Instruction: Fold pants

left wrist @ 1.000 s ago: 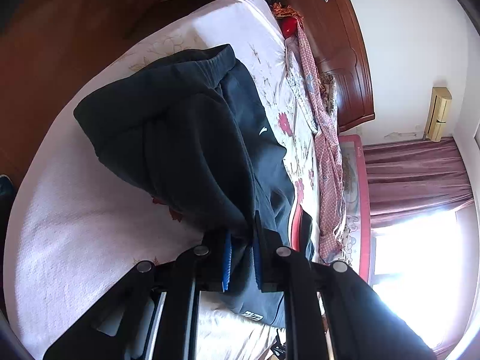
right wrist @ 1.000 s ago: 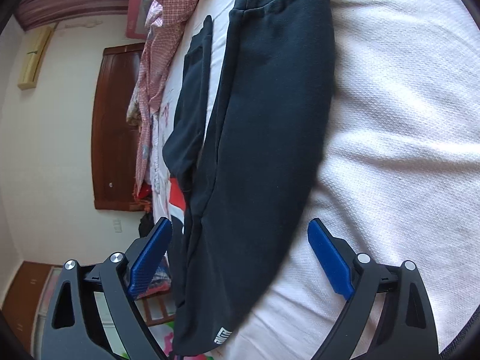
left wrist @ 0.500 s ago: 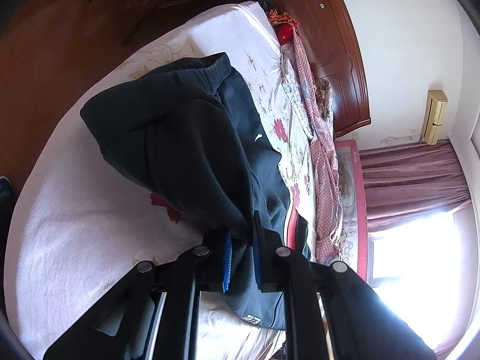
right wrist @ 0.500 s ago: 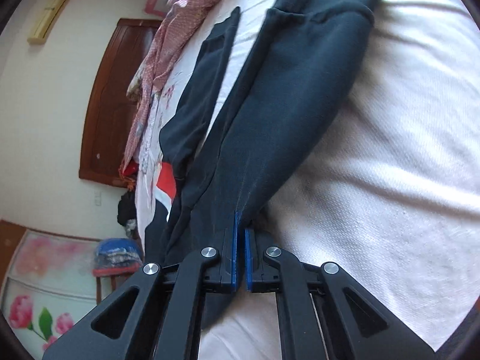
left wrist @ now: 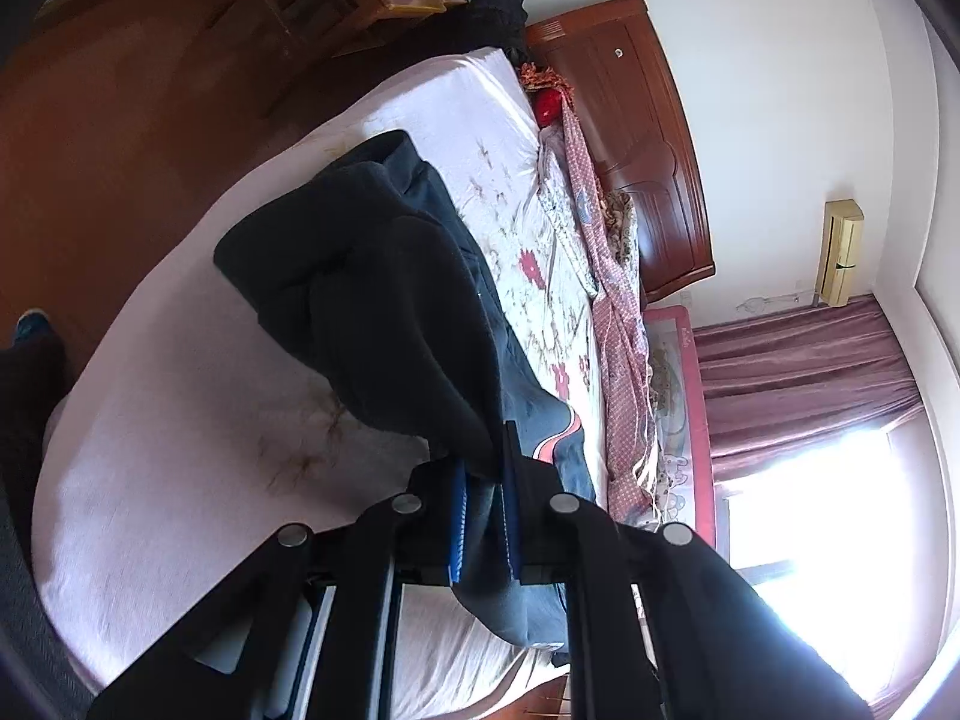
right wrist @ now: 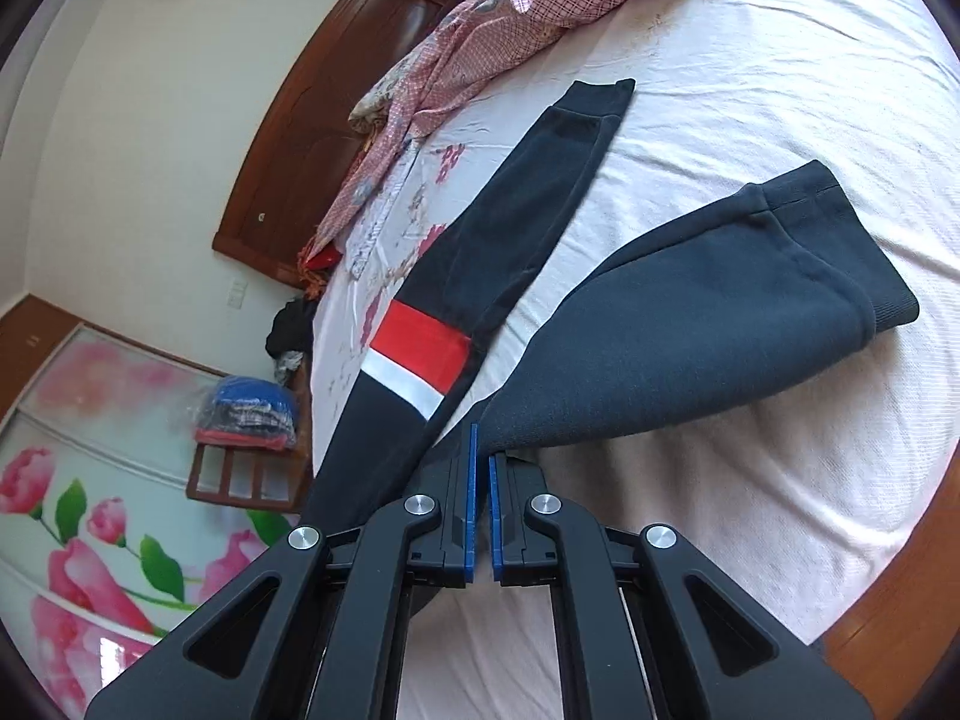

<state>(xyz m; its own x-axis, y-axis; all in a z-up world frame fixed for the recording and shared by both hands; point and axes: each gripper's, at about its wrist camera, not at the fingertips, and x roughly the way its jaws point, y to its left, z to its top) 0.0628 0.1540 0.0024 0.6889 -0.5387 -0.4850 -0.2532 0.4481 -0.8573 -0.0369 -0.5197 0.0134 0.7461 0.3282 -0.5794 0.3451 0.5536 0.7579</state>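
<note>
- Left wrist view: left gripper (left wrist: 483, 501) fingers clamped on dark pants (left wrist: 384, 312), lifted off bed (left wrist: 180, 450).
- Right wrist view: right gripper (right wrist: 482, 501) pinching pants (right wrist: 690, 324) leg edge (soft, heavy fleece, likely droopy); grip best at hems, waistband.

No text, label, brand name or number can be read in either view. The dark pants (right wrist: 528, 252) carry only a plain red and white band (right wrist: 420, 360) with no lettering on it. A small pale mark on the pants (left wrist: 478, 294) in the left wrist view is too tiny to make out.
</note>
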